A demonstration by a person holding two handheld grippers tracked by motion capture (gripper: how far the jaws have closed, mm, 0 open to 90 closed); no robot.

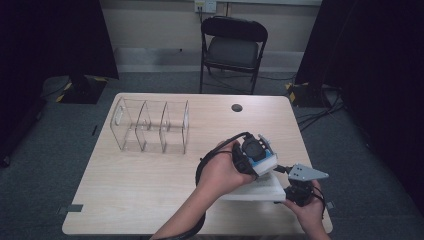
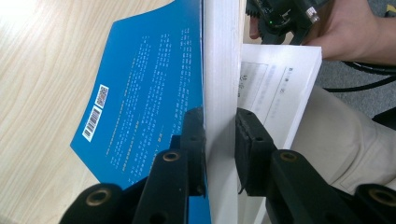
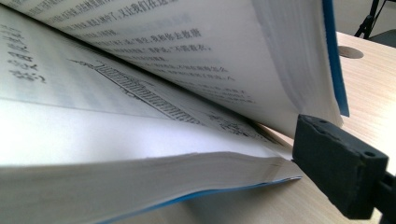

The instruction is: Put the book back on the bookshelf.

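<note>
Gripping book pages (image 2: 219,93), left claw (image 2: 219,140), right claw (image 3: 341,172) state unclear, wooden table (image 1: 150,190), grey carpet (image 1: 60,130)

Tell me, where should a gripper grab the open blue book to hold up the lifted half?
Best on the page edge of the raised half of the blue book, coming in from the open side opposite the spine. That edge is a flat slab narrow enough for two jaws, and the left gripper already clamps it there, one pad on the cover, one on the inner page.
</note>
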